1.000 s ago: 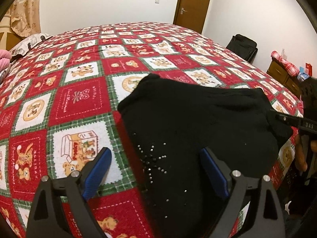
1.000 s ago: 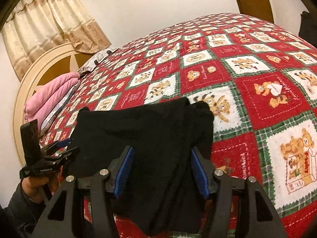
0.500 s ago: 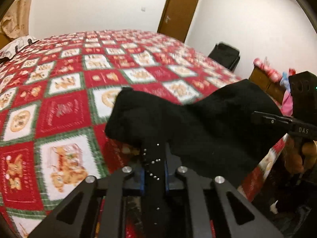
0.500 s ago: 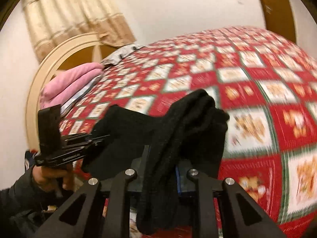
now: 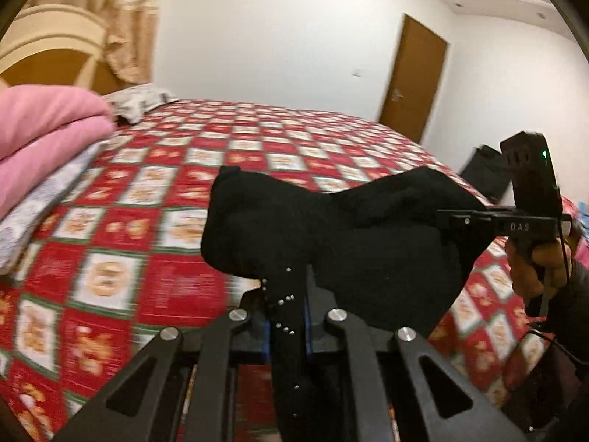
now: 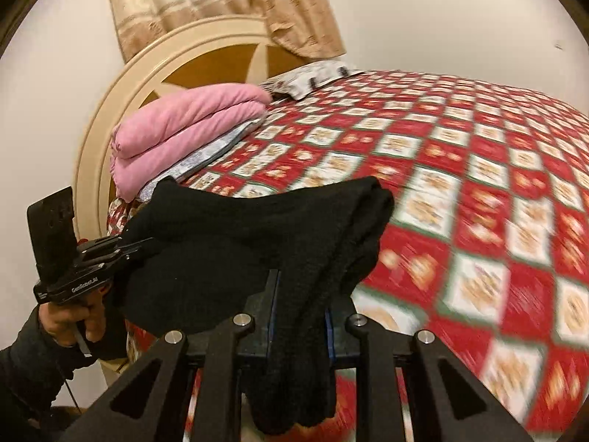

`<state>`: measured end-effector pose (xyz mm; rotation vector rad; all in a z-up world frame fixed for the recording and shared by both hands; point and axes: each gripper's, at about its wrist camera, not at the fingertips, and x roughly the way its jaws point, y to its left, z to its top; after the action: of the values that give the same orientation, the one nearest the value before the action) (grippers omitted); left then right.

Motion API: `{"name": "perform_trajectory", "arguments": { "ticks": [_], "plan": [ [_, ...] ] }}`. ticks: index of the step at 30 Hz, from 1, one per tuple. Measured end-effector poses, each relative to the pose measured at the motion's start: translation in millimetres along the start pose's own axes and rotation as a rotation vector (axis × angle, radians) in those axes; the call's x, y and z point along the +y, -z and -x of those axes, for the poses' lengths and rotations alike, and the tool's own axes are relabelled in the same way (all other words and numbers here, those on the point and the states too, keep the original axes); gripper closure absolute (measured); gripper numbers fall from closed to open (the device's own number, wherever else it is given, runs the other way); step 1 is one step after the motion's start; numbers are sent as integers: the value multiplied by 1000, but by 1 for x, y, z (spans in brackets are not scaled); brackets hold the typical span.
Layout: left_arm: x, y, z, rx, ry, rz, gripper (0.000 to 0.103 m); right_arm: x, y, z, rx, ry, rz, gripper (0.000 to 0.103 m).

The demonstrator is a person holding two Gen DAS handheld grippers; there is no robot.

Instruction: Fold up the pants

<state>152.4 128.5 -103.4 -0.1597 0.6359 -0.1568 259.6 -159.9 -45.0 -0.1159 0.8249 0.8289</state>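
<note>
A wide bed (image 5: pixel 206 169) fills both views, spread with a red, white and green checked quilt (image 6: pixel 478 199) printed with bears. At its head stands a round cream and brown headboard (image 6: pixel 206 59) under a beige curtain (image 6: pixel 221 0), seen whole only from the right wrist. A folded pink blanket (image 6: pixel 184 129) lies on a pale patterned sheet (image 6: pixel 206 154) near that end, with a patterned pillow (image 6: pixel 313 77) behind it. Only the left wrist view shows the brown door (image 5: pixel 412 81) in the far wall and a dark bag (image 5: pixel 486 173) on the floor past the bed's corner. The black pants (image 5: pixel 331 228) hang bunched above the quilt near the bed's edge, slung between the two tools and sagging in the middle, with nothing between them and the bed. The left gripper (image 5: pixel 289 316) is clamped on a narrow fold of pants dotted with small studs (image 5: pixel 283 300), cloth rising from the pads. The right gripper (image 6: pixel 300 316) is clamped on a thicker knitted bundle that droops below its fingers. Each view catches the other tool from the side, biting the cloth's far end: the right hand (image 5: pixel 533 269) in a dark sleeve, and the left hand (image 6: pixel 70 320) likewise.
</note>
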Motion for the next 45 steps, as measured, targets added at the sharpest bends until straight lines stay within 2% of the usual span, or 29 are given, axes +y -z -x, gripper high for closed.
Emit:
{"name": "perform_trajectory", "arguments": {
  "ticks": [5, 11, 17, 21, 24, 29, 30, 31, 33, 34, 37, 42, 45],
  "plan": [
    [38, -1, -9, 16, -57, 47, 90, 18, -36, -56, 32, -35, 32, 84],
    [55, -3, -19, 21, -78, 54, 90, 16, -56, -86, 45, -56, 43, 84],
    [65, -4, -28, 24, -94, 60, 90, 5, -65, -102, 50, -76, 33, 84],
    [67, 6, -39, 69, -89, 64, 90, -3, -56, -113, 90, -94, 18, 84],
    [65, 18, -50, 115, -93, 53, 84, -14, -42, -122, 130, -85, 1, 84],
    [72, 28, -60, 131, -111, 91, 74, -35, -30, -132, 156, -99, -71, 82],
    [73, 30, -62, 135, -119, 99, 67, -36, -30, -133, 162, -105, -79, 77],
    [74, 31, -63, 142, -141, 102, 51, -38, -30, -135, 172, -106, -88, 72],
    [78, 34, -63, 132, -194, 110, 36, -45, -28, -139, 186, -96, -119, 59],
    [80, 36, -63, 131, -203, 123, 29, -48, -26, -141, 191, -94, -127, 56],
    [83, 38, -60, 135, -219, 142, 26, -48, -19, -140, 190, -82, -111, 53],
    [72, 36, -41, 130, -267, 109, 26, -53, -16, -109, 149, -14, -114, 36],
    [66, 34, -23, 116, -324, 73, 26, -56, -10, -85, 111, 64, -122, 36]
  ]
}}
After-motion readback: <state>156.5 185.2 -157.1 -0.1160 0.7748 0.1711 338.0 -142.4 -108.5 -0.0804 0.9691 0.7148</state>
